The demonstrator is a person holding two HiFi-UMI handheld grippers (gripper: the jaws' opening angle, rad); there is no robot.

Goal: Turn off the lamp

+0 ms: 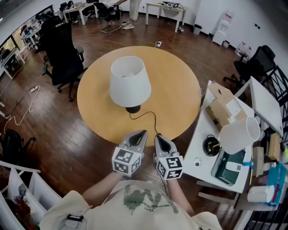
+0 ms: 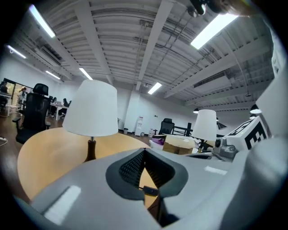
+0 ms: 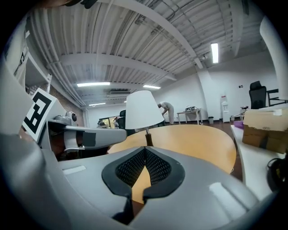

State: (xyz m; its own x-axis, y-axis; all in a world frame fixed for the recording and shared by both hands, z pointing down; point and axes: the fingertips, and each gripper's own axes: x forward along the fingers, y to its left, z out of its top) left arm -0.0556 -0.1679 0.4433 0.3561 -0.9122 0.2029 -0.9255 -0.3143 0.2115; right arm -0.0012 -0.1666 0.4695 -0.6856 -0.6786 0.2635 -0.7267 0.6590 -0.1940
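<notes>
Overhead, a ribbed white ceiling with strip lights [image 2: 211,29] covers an open office with a dark plank floor [image 1: 58,134]. A round wooden table [image 1: 180,85] stands in the middle of it. The lamp [image 1: 129,81], with a white shade and a dark base, is upright near the table's centre. Its black cord [image 1: 150,116] loops across the bare wood toward the near edge. The left gripper [image 1: 143,133] and right gripper [image 1: 157,135] hover side by side over that near edge, both pointing at the lamp. Each one's ribbed pads meet at the tips with nothing caught between them. Through the gap beneath the left gripper's pads, a small dark block [image 2: 150,190] sits on the cord on the tabletop. A black office chair [image 1: 63,54] stands just beside the table on the left. To the right is a white side table [image 1: 198,148] crowded with a cardboard box [image 1: 222,108] and a second lamp [image 1: 240,134] with a tilted shade. Desks [image 1: 164,6] and a water dispenser [image 1: 222,27] line the far wall. No object lies on the wood between the grippers and the lamp's base except the cord.
</notes>
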